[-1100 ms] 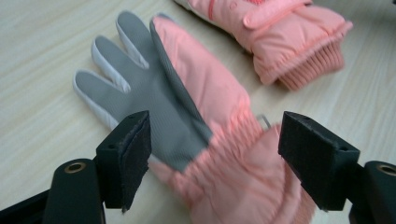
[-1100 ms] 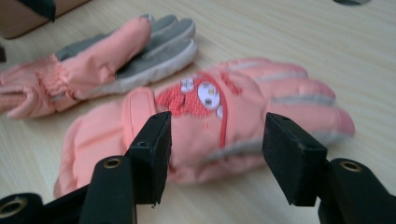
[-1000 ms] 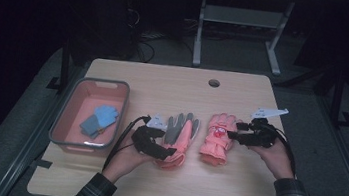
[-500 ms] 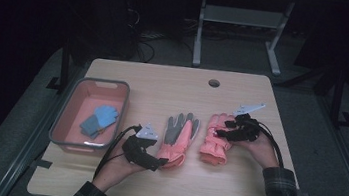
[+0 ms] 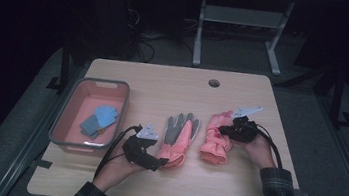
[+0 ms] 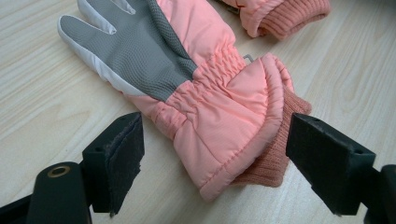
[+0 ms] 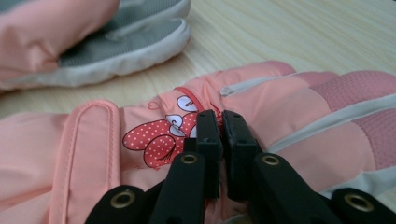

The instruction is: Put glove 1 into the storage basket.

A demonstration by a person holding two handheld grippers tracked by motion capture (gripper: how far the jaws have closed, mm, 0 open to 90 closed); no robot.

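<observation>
Two pink gloves are laid side by side on the counter. The left tongs are held wide apart around the cuff of the glove with the grey palm, and it is not touched by the pads. The right tongs have just been squeezed together, and the back of the other glove is pinched. A pink bin is kept near the left edge.
</observation>
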